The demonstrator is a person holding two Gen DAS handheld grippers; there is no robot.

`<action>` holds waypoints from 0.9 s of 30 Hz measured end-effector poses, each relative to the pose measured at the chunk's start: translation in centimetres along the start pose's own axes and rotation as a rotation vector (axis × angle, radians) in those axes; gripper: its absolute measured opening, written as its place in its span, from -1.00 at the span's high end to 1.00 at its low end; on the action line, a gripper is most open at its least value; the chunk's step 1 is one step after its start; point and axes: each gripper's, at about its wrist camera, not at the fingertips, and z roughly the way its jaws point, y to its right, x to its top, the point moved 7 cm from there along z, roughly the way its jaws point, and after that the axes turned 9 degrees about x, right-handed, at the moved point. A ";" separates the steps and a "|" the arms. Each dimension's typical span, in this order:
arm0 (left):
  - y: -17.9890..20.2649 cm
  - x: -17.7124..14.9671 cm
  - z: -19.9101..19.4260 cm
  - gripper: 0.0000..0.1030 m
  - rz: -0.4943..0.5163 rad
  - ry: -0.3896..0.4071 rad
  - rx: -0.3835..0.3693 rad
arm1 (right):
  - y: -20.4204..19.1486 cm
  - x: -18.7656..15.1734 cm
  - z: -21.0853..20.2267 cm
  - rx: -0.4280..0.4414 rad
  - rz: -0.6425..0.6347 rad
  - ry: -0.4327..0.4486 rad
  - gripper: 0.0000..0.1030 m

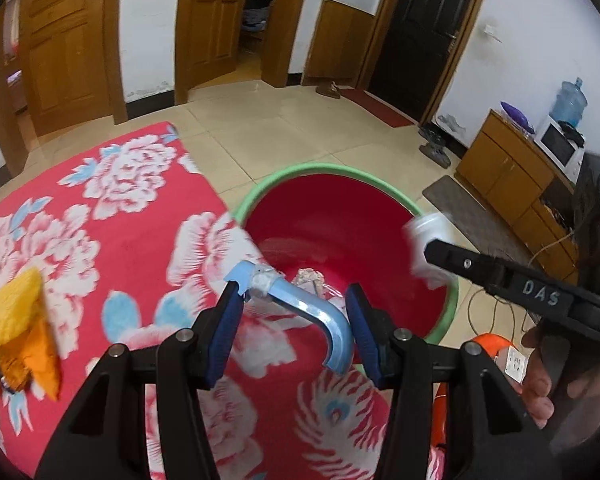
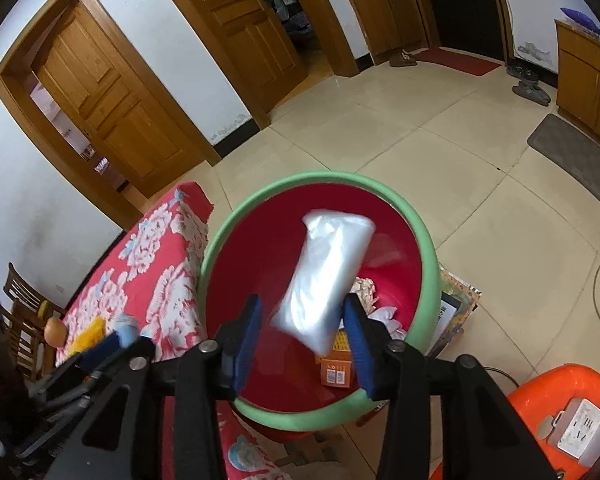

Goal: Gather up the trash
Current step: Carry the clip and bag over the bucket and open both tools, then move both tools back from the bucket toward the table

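A red bin with a green rim stands on the floor against the table. My left gripper is shut on a curved light-blue plastic piece wrapped in tape, at the table edge beside the bin. My right gripper hangs over the bin with a clear plastic bag between its jaws. The bag is blurred, lies by the right pad and leaves a gap at the left pad. In the left wrist view the bag shows at the right gripper's tip. An orange box and crumpled paper lie in the bin.
The table has a red flowered cloth with a yellow cloth and an orange wrapper at its left. An orange stool with a white power strip stands right of the bin. A person's hand holds the right gripper.
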 end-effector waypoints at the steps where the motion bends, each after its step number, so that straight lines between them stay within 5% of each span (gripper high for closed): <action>1: 0.2 0.0 0.2 -0.04 0.009 -0.002 -0.002 | 0.0 0.1 -0.2 0.003 0.000 0.008 0.05; 10: 2.5 -0.4 1.8 -0.05 0.118 -0.007 0.025 | 0.9 0.3 -2.5 -0.001 0.087 0.085 -0.01; 14: 2.9 -0.3 1.5 -0.26 0.157 0.007 0.065 | 1.1 0.0 -3.2 0.007 0.106 0.107 -0.02; 27: -0.5 -0.6 -2.7 -0.27 0.057 0.041 0.089 | -0.7 -2.1 -4.7 0.041 0.119 0.110 -0.05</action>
